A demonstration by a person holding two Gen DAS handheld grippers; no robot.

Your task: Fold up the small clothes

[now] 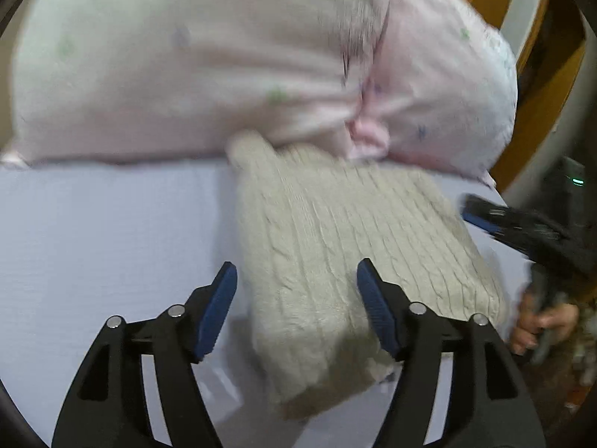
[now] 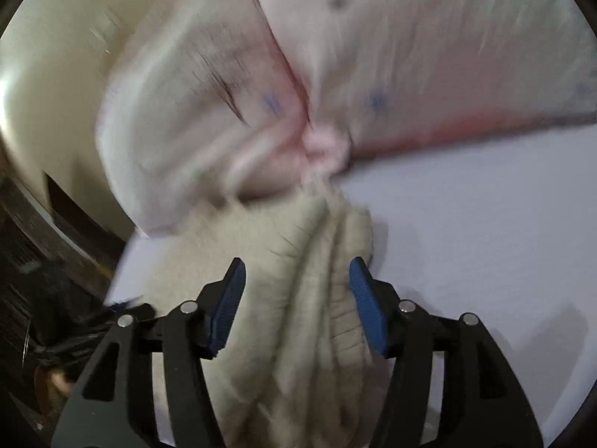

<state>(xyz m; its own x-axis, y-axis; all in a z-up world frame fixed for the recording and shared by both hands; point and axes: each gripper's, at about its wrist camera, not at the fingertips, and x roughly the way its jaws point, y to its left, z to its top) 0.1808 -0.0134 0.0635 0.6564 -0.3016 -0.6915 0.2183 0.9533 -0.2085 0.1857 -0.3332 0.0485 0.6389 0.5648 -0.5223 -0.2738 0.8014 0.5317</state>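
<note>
A beige cable-knit garment (image 1: 335, 254) lies folded on a pale lilac bedsheet (image 1: 93, 242), its far end touching the pillows. My left gripper (image 1: 296, 280) is open above its near part, holding nothing. My right gripper (image 1: 496, 218) shows at the garment's right edge in the left wrist view. In the right wrist view the right gripper (image 2: 296, 280) is open over the bunched knit (image 2: 298, 298), empty. Both views are motion-blurred.
Two pale pink pillows with small prints (image 1: 186, 67) (image 1: 447, 93) lie along the far side of the bed. A wooden bed frame (image 1: 537, 104) stands at the right. The person's hand (image 1: 541, 321) grips the right tool. Sheet extends left (image 2: 485, 242).
</note>
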